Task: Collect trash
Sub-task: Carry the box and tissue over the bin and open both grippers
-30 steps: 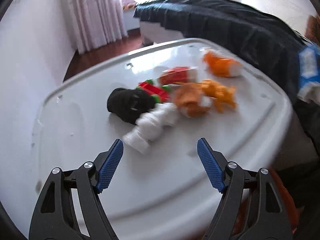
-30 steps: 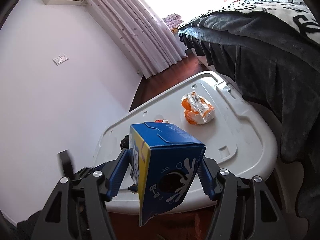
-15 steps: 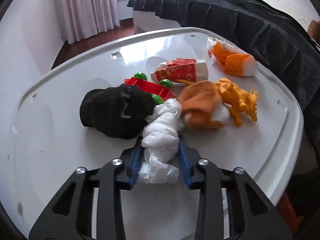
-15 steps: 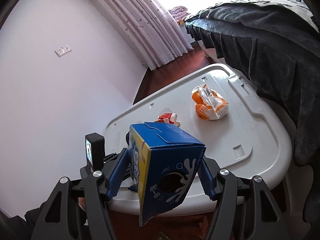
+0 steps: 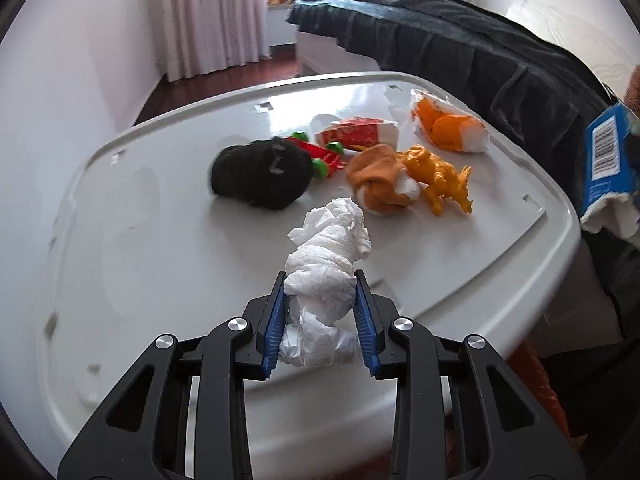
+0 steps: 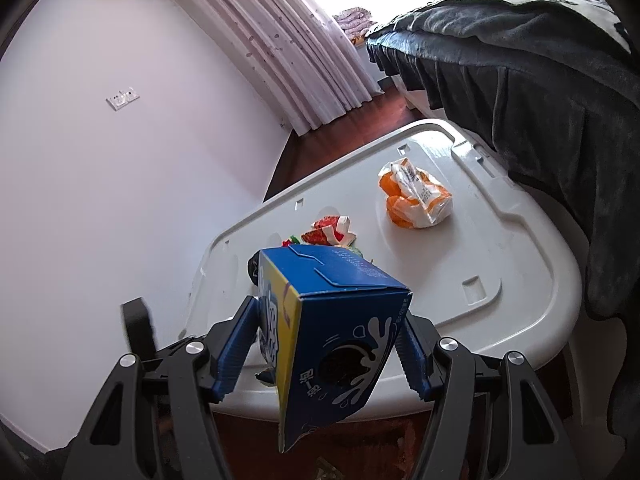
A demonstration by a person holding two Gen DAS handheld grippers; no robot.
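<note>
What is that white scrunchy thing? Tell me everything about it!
It is a crumpled white tissue wad, soft, wrinkled paper twisted into a long lump. The left gripper has just closed on its near end, blue pads pressing both sides. Its far end points toward the orange cloth, above the white lid.

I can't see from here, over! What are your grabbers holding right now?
Left hand-held gripper shut on crumpled tissue, just closed. Right hand-held gripper shut on blue carton. Orange wrapper, red wrapper remain on lid. Nothing blocking.
</note>
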